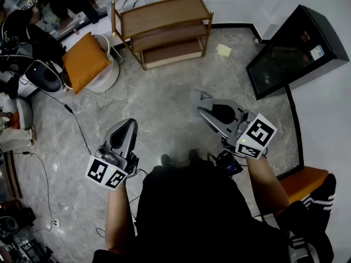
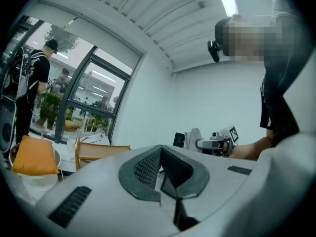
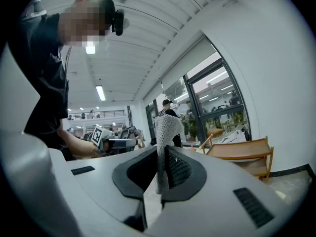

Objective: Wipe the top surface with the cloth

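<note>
Grey marbled floor (image 1: 164, 103) underfoot. Wooden shelf unit (image 1: 164, 14) stands well ahead of you, with an orange cushion (image 1: 85, 62) on a white chair to its left and a black cabinet (image 1: 296, 48) off to the right. Your right gripper (image 3: 162, 157) is clamped on the cloth (image 3: 166, 130), a pale mesh strip standing up out of the jaws. From the head view it shows only as a small grey scrap at the tips, likely the same piece. Your left gripper (image 2: 160, 152) has its jaws drawn together with nothing between them. Both grippers are over the floor, well apart from the shelf unit's top board.
</note>
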Available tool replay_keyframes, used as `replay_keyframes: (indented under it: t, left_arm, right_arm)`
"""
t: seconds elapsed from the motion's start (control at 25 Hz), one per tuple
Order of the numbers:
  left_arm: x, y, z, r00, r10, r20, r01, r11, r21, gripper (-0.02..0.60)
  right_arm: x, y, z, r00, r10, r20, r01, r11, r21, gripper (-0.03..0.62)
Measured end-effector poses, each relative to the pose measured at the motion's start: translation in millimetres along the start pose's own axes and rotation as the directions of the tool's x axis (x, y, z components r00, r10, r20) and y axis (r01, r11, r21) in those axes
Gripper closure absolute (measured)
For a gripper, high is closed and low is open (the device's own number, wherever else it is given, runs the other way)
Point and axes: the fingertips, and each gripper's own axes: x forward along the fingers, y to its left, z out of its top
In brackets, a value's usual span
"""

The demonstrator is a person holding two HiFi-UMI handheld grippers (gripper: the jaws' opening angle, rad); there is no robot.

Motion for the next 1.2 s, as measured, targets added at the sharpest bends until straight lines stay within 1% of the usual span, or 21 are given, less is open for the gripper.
replay_keyframes:
  t: [0.16, 0.4, 0.48, 0.6, 0.72, 0.84, 0.96, 1.04, 1.12, 1.2]
  left_arm:
    - [0.4, 4.5, -6.7, 0.999, 0.03, 0.015, -0.03, 0.998, -0.05, 0.57]
    - [-0.8, 4.6, -21.3, 1.0, 0.026, -0.004, -0.026, 0.998, -0.05, 0.571]
    - [6.4, 13.7, -23.6, 1.0, 0.024, -0.014, -0.025, 0.998, -0.057, 0.57]
    - [21.8, 39.5, -21.5, 1.0, 0.023, -0.013, -0.024, 0.997, -0.067, 0.571]
    - [37.7, 71.0, -23.4, 1.0, 0.005, -0.02, -0.007, 0.997, -0.075, 0.571]
    - [58.3, 108.6, -23.4, 0.999, -0.034, -0.035, 0.031, 0.996, -0.079, 0.571]
    - [73.4, 151.4, -15.4, 0.996, -0.069, -0.054, 0.064, 0.995, -0.079, 0.571]
    - [78.9, 181.4, -5.7, 0.995, -0.089, -0.05, 0.084, 0.991, -0.1, 0.57]
    - [87.0, 204.4, 3.9, 0.99, -0.135, -0.039, 0.129, 0.984, -0.12, 0.57]
    - [98.2, 219.8, 11.1, 0.98, -0.195, -0.039, 0.189, 0.975, -0.12, 0.571]
  right_arm:
    - [-4.8, -3.8, -7.1, 1.0, 0.004, -0.024, -0.004, 1.0, 0.004, 0.56]
    - [-2.3, -14.2, -19.9, 1.0, 0.009, -0.02, -0.009, 1.0, 0.03, 0.56]
    - [8.5, -22.4, -21.0, 0.999, 0.015, -0.031, -0.014, 0.999, 0.032, 0.56]
    - [34.0, -41.0, -16.3, 0.999, 0.008, -0.038, -0.007, 0.999, 0.031, 0.559]
    - [64.3, -58.0, -10.2, 1.0, -0.001, -0.03, 0.003, 0.999, 0.041, 0.559]
    - [104.3, -78.4, -4.3, 0.999, -0.019, -0.043, 0.021, 0.999, 0.028, 0.559]
    - [152.7, -102.6, 3.6, 0.995, -0.055, -0.079, 0.055, 0.998, -0.002, 0.559]
    - [184.0, -116.9, 11.9, 0.992, -0.078, -0.101, 0.077, 0.997, -0.015, 0.559]
    - [209.7, -128.9, 21.9, 0.989, -0.093, -0.114, 0.092, 0.996, -0.017, 0.559]
    - [229.8, -139.6, 32.2, 0.989, -0.104, -0.105, 0.105, 0.995, -0.002, 0.559]
